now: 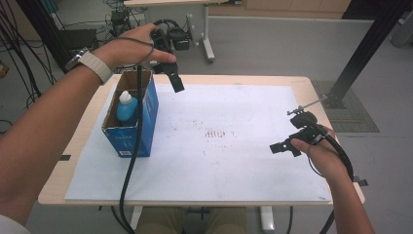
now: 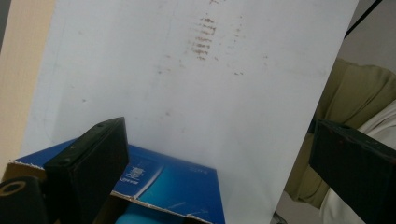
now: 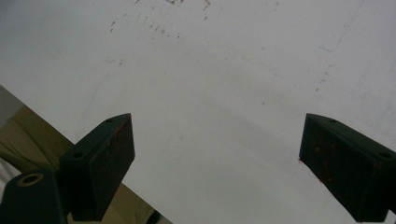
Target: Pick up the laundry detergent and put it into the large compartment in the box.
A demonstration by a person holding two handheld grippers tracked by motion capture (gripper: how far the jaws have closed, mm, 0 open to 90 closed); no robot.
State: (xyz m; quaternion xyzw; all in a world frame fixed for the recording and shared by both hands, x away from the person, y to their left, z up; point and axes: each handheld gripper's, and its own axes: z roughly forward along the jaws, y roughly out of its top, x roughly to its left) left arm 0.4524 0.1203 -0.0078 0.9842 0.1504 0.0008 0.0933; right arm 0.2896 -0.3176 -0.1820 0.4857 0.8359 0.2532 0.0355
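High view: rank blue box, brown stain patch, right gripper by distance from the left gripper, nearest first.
From the left gripper, held at the table's far left:
1. Blue box, just below and left of it, open top with a blue bottle inside.
2. Brown stain patch, mid-sheet on the white sheet.
3. Right gripper, over the sheet's right edge.

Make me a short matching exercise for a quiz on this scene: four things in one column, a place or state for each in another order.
1. bottle
2. box
3. left gripper
4. right gripper

a. held open, low over the sheet's right side
b. standing inside the box
c. raised by the box's far end
d. on the sheet's left side, top open

Pairs: 1-b, 2-d, 3-c, 4-a
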